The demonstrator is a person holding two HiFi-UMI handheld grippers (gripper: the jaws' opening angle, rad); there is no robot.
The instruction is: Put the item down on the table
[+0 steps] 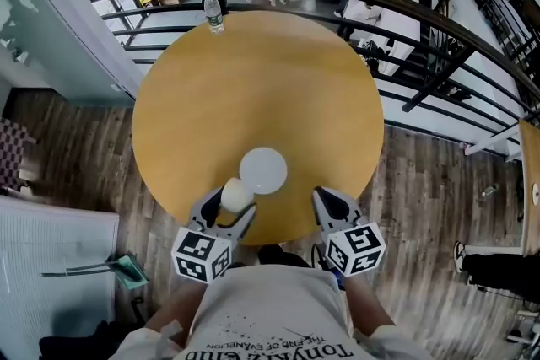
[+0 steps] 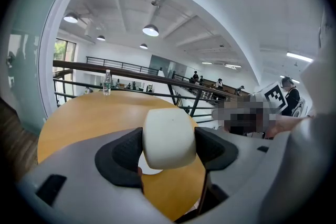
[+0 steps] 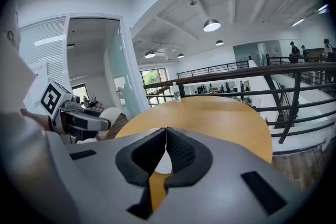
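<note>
My left gripper (image 1: 233,207) is shut on a white cup (image 1: 235,196), held over the near edge of the round wooden table (image 1: 219,105). In the left gripper view the cup (image 2: 169,138) fills the space between the two dark pads (image 2: 121,152). A white round plate (image 1: 263,170) lies flat on the table just beyond and right of the cup. My right gripper (image 1: 331,200) is at the table's near edge, right of the plate, shut with nothing in it; in its own view its fingertips (image 3: 166,136) meet.
A clear water bottle (image 1: 213,13) stands at the table's far edge. Behind the table runs a dark metal railing (image 1: 405,8) over a lower floor. Wooden flooring surrounds the table. The person's body (image 1: 261,308) is close to the near edge.
</note>
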